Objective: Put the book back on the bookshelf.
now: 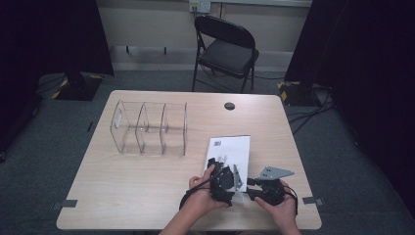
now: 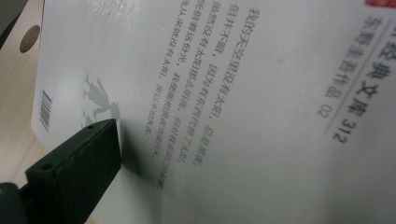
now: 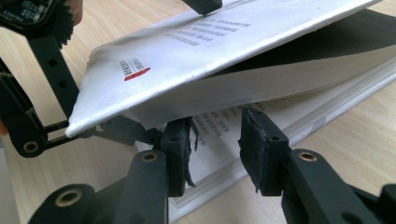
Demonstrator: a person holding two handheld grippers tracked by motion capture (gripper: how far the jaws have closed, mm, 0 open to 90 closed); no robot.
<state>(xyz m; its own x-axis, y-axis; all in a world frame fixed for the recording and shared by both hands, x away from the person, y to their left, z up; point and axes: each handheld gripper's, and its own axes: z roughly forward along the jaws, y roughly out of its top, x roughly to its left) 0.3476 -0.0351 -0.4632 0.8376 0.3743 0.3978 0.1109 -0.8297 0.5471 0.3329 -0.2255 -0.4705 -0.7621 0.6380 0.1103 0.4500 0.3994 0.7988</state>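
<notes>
A white paperback book lies on the table near its front right. My left gripper is shut on the raised cover and a thick bundle of pages. Its upper finger rests on the printed cover, while its lower finger sits under the bundle. My right gripper is at the book's near edge, level with the table. In the right gripper view its jaws stand a little apart below the lifted bundle. Nothing is pinched between them; the open lower page shows in the gap.
A clear plastic organiser with three compartments stands at the table's left middle. A black round cap sits near the far edge. A black folding chair stands beyond the table. The front table edge is just behind both hands.
</notes>
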